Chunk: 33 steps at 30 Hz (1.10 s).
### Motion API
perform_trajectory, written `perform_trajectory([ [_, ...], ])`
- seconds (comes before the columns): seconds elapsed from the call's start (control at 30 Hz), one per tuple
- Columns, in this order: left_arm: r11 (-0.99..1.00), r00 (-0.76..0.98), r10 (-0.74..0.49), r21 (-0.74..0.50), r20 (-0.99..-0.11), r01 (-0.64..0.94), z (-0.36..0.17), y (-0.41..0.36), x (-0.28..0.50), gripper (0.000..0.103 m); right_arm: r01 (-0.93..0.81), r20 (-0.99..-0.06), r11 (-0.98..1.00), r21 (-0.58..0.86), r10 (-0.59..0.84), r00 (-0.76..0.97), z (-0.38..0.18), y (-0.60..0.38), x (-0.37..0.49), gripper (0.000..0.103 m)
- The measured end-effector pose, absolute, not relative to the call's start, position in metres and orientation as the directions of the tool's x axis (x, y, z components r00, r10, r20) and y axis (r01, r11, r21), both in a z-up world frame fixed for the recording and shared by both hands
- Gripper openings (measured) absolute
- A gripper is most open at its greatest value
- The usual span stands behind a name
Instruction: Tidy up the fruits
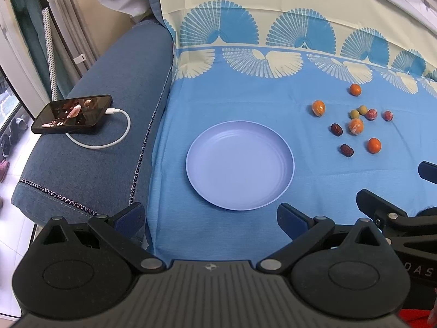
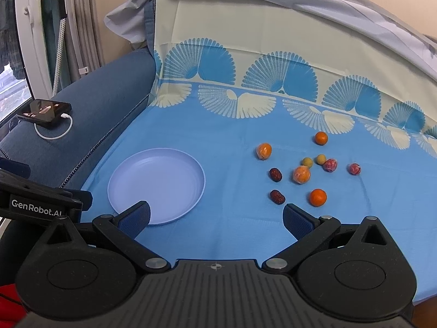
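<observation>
An empty lilac plate (image 1: 240,188) (image 2: 131,180) lies on the blue cloth. To its right lie scattered fruits: several small oranges, the nearest one (image 1: 374,145) (image 2: 318,197), two dark red dates (image 1: 347,150) (image 2: 277,196), two green-yellow fruits (image 1: 354,114) (image 2: 307,161) and two red wrapped fruits (image 1: 371,114) (image 2: 330,165). My left gripper (image 1: 211,218) is open and empty, just before the plate's near rim. My right gripper (image 2: 217,220) is open and empty, between the plate and the nearest date.
A phone (image 1: 72,114) (image 2: 45,110) on a white charging cable (image 1: 120,134) lies on the blue sofa arm at the left. The patterned cloth rises up the backrest (image 2: 273,63) behind the fruits. The floor drops off left of the sofa arm.
</observation>
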<state>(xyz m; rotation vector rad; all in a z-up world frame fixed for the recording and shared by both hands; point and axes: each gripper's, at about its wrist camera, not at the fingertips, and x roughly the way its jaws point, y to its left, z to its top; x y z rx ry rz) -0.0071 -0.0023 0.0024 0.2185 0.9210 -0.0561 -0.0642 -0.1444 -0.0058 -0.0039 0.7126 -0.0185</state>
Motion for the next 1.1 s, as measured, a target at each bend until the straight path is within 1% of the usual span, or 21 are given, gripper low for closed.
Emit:
perform_trajectory([
  [0.5, 0.978, 0.601, 0.057, 0.166, -0.797, 0.128, 0.000, 0.000, -0.006, 0.103, 0.005, -0.660, 1.000, -0.014, -0.013, 0.751, -0.007, -0.141, -0.065, 0.103],
  [0.83, 0.975, 0.585, 0.076, 0.184, -0.807, 0.126, -0.004, -0.005, 0.001, 0.103, 0.002, -0.670, 1.000, 0.016, 0.009, 0.742, -0.012, -0.147, -0.059, 0.103],
  [0.97, 0.976, 0.561, 0.058, 0.165, -0.826, 0.141, -0.009, -0.016, 0.012, 0.103, 0.075, -0.648, 0.997, 0.027, -0.040, 0.761, -0.014, -0.168, -0.057, 0.103],
  [1.1, 0.968, 0.549, -0.018, 0.123, -0.835, 0.218, -0.016, -0.048, 0.028, 0.103, 0.239, -0.623, 0.971, 0.020, -0.174, 0.762, -0.020, -0.219, -0.055, 0.103],
])
